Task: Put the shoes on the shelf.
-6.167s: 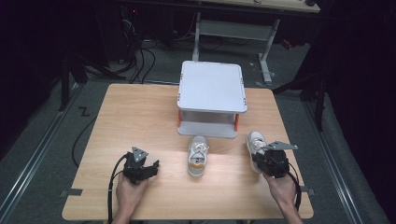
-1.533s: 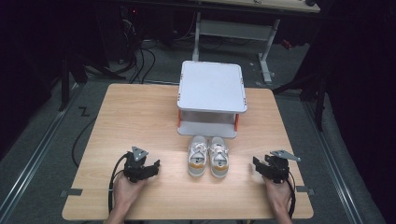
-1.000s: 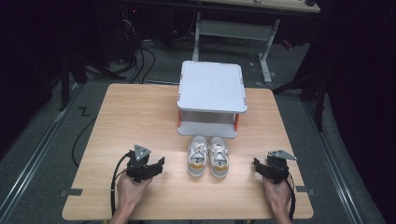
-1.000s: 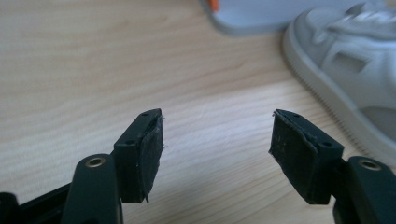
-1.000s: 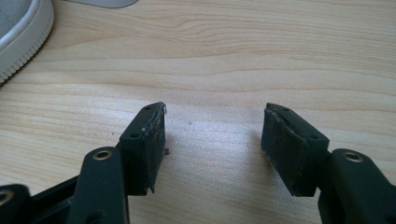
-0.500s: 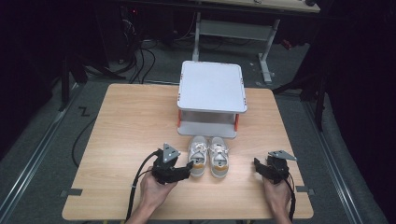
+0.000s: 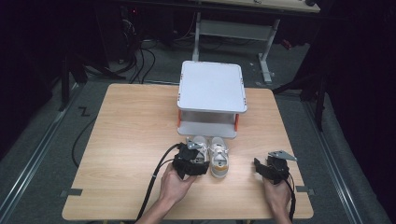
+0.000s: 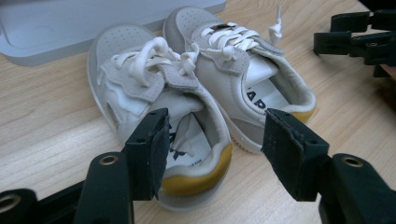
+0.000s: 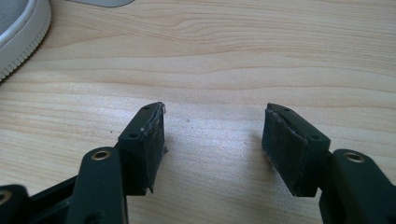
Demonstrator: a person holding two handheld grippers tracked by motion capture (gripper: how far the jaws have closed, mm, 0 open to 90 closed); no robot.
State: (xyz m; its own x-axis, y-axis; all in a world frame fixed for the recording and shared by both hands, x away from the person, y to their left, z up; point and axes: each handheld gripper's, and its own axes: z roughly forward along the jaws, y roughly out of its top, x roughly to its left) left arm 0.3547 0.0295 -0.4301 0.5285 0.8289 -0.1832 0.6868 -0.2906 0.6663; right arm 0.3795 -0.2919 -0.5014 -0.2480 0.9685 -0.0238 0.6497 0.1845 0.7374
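Left hand-held gripper [image 8: 212, 154] now astride shoe heel [image 8: 196, 175].

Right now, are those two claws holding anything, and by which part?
Nothing is held. The left gripper, closing, straddles the left shoe's heel without pressing; the right gripper is open.

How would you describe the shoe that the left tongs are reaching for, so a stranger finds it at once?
On the wooden table, in front of the grey two-level stand, two small white shoes stand side by side. It is the left shoe of the pair, whose yellow heel sits between the open left tongs.
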